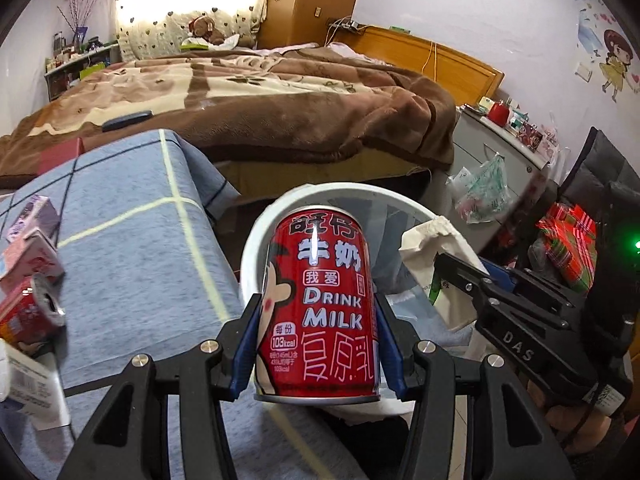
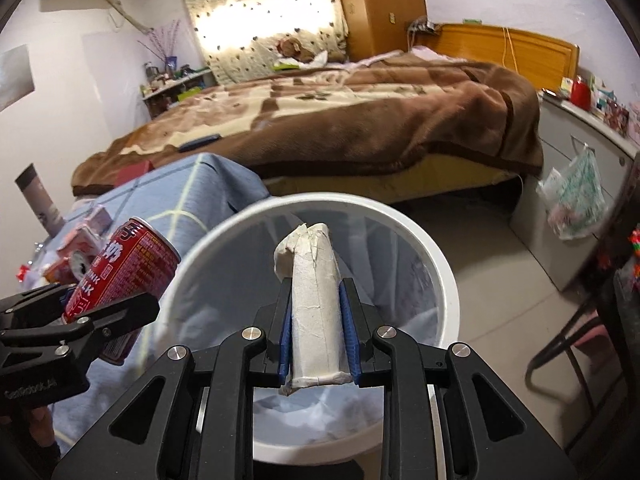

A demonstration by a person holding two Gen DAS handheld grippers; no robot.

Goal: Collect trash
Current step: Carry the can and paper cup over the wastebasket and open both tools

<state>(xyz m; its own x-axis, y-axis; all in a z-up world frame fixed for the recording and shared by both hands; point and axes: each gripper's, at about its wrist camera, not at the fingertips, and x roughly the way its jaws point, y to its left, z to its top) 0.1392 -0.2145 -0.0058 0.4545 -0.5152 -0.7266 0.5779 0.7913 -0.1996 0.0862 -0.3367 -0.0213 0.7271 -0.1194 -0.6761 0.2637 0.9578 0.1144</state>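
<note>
Two loads over the white bin (image 2: 448,280): left tongs (image 1: 316,344) pinch a red milk can (image 1: 320,308) at mid-body, probably light, rigid, slick; right tongs (image 2: 316,336) squeeze a cardboard tube (image 2: 316,308), likely light and crushable. More trash remains on the table (image 1: 132,240).

From the left wrist I lose most of the bin (image 1: 256,240) behind the can (image 1: 320,304). The cartons (image 1: 28,240) run off the left edge. From the right wrist, the roll (image 2: 316,312) hides the bin floor.
</note>
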